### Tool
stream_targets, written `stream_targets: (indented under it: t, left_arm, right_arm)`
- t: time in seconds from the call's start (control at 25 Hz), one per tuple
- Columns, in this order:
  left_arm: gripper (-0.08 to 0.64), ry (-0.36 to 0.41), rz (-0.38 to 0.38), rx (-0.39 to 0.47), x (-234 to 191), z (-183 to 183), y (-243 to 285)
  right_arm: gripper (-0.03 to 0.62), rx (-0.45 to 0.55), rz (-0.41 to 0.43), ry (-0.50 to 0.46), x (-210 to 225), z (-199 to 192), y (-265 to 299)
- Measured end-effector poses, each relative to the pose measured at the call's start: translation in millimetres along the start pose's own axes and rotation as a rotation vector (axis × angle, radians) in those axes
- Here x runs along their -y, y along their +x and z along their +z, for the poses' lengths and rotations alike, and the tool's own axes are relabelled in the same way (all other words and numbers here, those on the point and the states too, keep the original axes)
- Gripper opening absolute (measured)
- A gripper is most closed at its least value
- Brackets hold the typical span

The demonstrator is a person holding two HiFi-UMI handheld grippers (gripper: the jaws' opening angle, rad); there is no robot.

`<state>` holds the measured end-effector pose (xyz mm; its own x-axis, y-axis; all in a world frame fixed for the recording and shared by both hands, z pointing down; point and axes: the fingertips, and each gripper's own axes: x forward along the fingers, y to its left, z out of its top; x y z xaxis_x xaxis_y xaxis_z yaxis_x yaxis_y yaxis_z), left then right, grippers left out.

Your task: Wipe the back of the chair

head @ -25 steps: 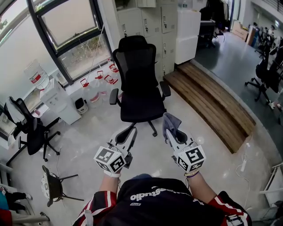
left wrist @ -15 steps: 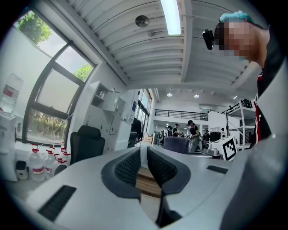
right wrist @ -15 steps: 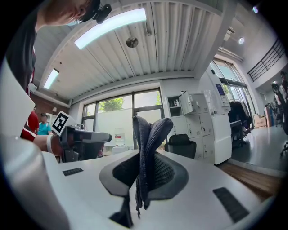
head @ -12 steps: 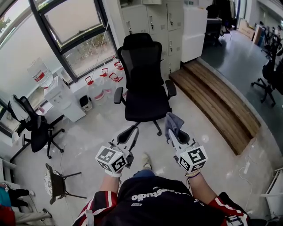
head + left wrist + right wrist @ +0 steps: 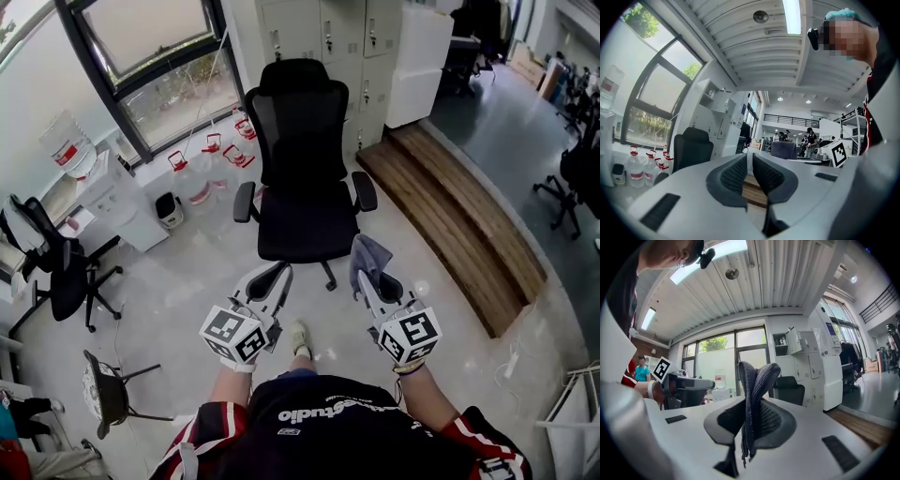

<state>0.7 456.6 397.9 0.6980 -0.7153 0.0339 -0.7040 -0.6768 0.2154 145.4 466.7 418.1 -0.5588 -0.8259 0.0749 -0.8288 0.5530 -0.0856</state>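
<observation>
A black office chair (image 5: 302,169) with a mesh back and headrest stands ahead of me, its seat facing me and its back toward the lockers. It also shows at left in the left gripper view, chair (image 5: 691,150), and beyond the cloth in the right gripper view, chair (image 5: 790,389). My right gripper (image 5: 362,278) is shut on a grey-blue cloth (image 5: 367,257), which sticks up between the jaws, cloth (image 5: 754,399). My left gripper (image 5: 281,277) is shut with nothing in it, its jaws nearly touching. Both grippers hover short of the chair's seat.
White lockers (image 5: 347,47) stand behind the chair. Water jugs (image 5: 211,155) line the window wall at left beside a water dispenser (image 5: 98,187). A wooden step (image 5: 450,211) runs along the right. Another black chair (image 5: 61,272) and a stool (image 5: 108,389) stand at left.
The view has moved closer to the chair, which now sits slightly lower and larger in the head view. Both grippers keep their pose and the cloth stays held.
</observation>
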Motion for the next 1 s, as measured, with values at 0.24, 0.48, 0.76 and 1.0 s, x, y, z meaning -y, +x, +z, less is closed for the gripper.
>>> stream_targets:
  t: [0.24,0.48,0.76,1.0]
  left_arm:
    - [0.038,-0.002,-0.007,0.018,-75.1,37.0,49.6]
    - [0.028,0.013,-0.021,0.019,-145.2,72.4,89.9]
    - [0.025,0.034,-0.030,0.008,-224.5,94.9,115.6]
    - [0.025,0.028,-0.064,0.004,-278.0,104.6,132.7]
  right_arm:
    - [0.066,-0.005,0.006,-0.005,31.0,26.0,89.1]
    - [0.066,0.008,-0.010,-0.005,54.7,55.2,171.0]
    - [0.066,0.017,-0.030,0.003,63.7,70.5,256.2]
    - [0.066,0.010,-0.067,0.002,68.1,75.8,308.6]
